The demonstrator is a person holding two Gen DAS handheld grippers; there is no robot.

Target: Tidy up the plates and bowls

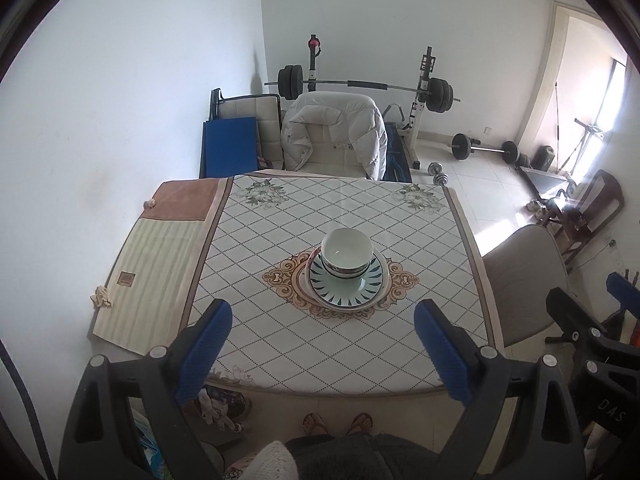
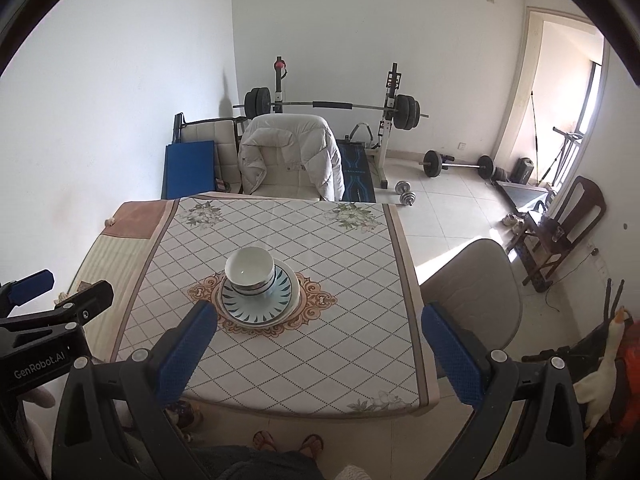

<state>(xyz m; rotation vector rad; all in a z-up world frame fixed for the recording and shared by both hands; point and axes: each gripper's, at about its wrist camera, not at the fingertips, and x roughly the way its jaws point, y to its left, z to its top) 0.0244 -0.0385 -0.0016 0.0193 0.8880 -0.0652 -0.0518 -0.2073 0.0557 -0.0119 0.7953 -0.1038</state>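
Your left gripper has its blue fingers spread wide with nothing between them, held up and back over the near edge of the bench. Your right gripper is the same: fingers apart, empty, hanging above the near right part of the cloth. Neither touches anything.

Out beyond both, at the middle of the bench on the ornate medallion, sit the bowls, nested one in another and upright, resting on the plates, a blue-leaf patterned one on top of a plainer one beneath. How many bowls are nested I cannot tell for sure.

Judging by this, the stacking looks finished and you are at the pull-back stage. If anything is left, it calls only for keeping both grippers clear of the stack; a nudge to the bowl rim could tip it.
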